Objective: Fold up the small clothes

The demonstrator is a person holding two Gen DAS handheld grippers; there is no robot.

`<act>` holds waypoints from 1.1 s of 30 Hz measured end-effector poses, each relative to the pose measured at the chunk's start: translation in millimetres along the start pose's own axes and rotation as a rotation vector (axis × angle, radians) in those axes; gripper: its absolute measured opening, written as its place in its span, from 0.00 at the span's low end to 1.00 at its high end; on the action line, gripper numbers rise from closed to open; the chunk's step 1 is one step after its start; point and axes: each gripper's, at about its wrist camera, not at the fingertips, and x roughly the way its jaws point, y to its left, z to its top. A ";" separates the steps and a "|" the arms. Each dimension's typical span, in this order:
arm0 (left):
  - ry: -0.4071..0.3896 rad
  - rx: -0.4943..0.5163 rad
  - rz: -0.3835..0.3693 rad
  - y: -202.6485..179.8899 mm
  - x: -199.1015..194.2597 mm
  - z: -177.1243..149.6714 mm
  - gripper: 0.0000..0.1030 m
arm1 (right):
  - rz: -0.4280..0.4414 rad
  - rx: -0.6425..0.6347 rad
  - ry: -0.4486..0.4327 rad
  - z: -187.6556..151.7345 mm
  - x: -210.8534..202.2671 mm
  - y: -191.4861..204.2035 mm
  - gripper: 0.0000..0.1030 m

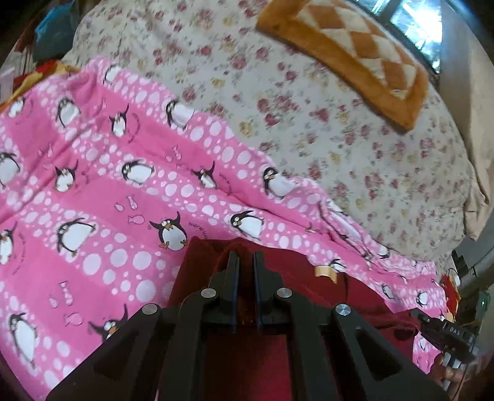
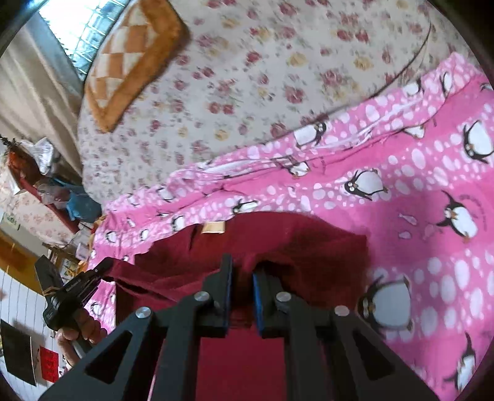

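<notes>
A dark red garment [image 1: 296, 277] with a small tan label [image 1: 324, 272] lies on a pink penguin-print blanket [image 1: 102, 185]. My left gripper [image 1: 246, 257] is shut on one edge of the garment, cloth pinched between its fingers. My right gripper [image 2: 242, 268] is shut on another edge of the same garment [image 2: 278, 240], its label [image 2: 213, 227] just beyond. The right gripper shows at the right edge of the left wrist view [image 1: 444, 333], and the left gripper shows at the left of the right wrist view [image 2: 77, 287]. The garment hangs stretched between them.
A floral bedspread [image 1: 278, 101] covers the bed beyond the blanket. An orange and cream checked cushion [image 1: 355, 52] lies at the far side near a window [image 1: 416, 18]. Clutter and shelves [image 2: 46, 191] stand off the bed's side.
</notes>
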 end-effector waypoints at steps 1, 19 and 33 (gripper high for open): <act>0.006 -0.001 0.002 1.0 3.8 0.2 0.00 | 0.009 0.015 -0.003 2.2 5.4 -5.3 0.12; 0.055 0.063 0.043 -3.4 19.1 -4.0 0.28 | -0.072 -0.160 0.016 1.4 32.3 35.9 0.49; 0.141 -0.004 0.108 21.1 48.5 -10.0 0.28 | -0.190 -0.030 0.026 7.5 45.8 1.6 0.48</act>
